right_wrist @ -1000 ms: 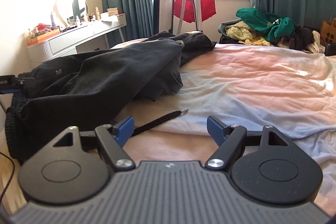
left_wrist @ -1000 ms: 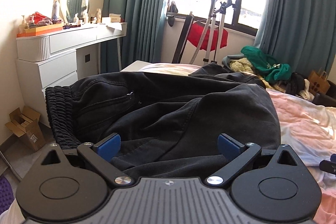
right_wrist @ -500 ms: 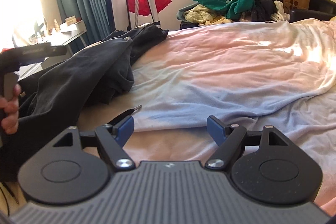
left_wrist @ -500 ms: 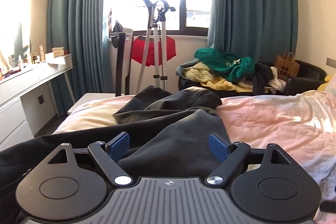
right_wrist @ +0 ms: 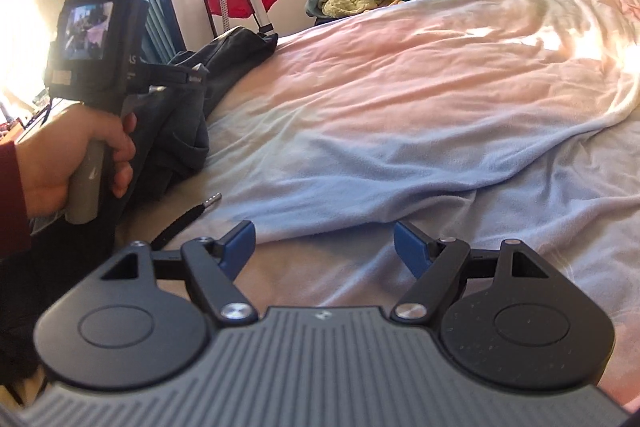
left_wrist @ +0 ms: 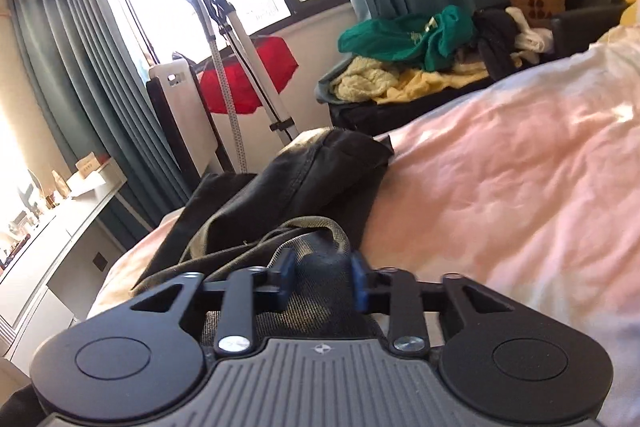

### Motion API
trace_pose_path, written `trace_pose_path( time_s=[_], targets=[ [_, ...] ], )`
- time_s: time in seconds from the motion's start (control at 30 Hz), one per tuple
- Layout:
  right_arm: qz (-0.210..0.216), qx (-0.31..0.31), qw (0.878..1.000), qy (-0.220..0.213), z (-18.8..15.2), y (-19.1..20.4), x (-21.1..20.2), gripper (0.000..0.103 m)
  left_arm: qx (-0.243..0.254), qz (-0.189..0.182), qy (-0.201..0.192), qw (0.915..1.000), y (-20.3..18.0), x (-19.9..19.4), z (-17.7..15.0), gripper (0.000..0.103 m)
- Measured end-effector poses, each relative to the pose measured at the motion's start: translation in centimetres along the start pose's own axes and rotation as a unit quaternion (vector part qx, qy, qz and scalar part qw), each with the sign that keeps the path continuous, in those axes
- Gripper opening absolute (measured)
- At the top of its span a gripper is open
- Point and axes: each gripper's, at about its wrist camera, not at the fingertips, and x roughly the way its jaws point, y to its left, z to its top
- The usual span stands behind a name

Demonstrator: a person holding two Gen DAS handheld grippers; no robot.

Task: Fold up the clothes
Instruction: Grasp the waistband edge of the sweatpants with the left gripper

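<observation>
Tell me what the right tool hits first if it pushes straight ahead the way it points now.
Probably the bed blanket: the open right tool angles down at its pale blue folds, with nothing between. The black drawstring lies off to its left, likely missed; depth is uncertain.

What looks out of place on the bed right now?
A black drawstring with a metal tip trails loose across the bedcover, clear of the crumpled black trousers. The left gripper pinches bunched fabric, not a flat edge.
</observation>
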Motion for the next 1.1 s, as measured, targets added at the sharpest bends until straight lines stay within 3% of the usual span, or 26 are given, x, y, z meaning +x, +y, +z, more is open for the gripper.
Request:
trace_pose_path(
  time_s=[0.17,0.43,0.6,0.77,0.83,0.97,1.1],
  targets=[
    [0.004,0.014,1.0,0.005,0.0,-0.8,0.4,0.078,0.027,-0.013,-0.048,0.9984,0.0,-4.7,-0.2,0.002],
    [0.019,0.007,1.0,-0.019,0.0,0.0,-1.7,0.078,0.01,-0.075,-0.128,0.9889,3.8,-20.9,-2.9,0.002],
    [0.041,0.014,0.999,-0.019,-0.6,0.7,-2.7,0.078,-0.02,-0.124,-0.09,0.988,5.2,-27.5,-8.1,0.002],
    [0.066,0.031,0.997,-0.03,-1.3,1.1,-4.0,0.078,-0.048,-0.163,-0.034,0.985,4.5,-28.8,-15.2,0.002],
    [0.087,0.051,0.994,-0.029,-1.5,0.7,-4.2,0.078,-0.073,-0.159,-0.036,0.984,4.5,-28.5,-17.2,0.002],
    [0.136,0.101,0.985,-0.028,-1.5,-0.4,-4.2,0.078,-0.154,-0.157,-0.04,0.9746,4.8,-27.9,-18.4,0.002],
    [0.18,0.164,0.969,-0.029,-1.2,-1.6,-3.2,0.08,-0.19,-0.166,-0.052,0.9662,5.3,-28.1,-18.7,0.003]
  ],
)
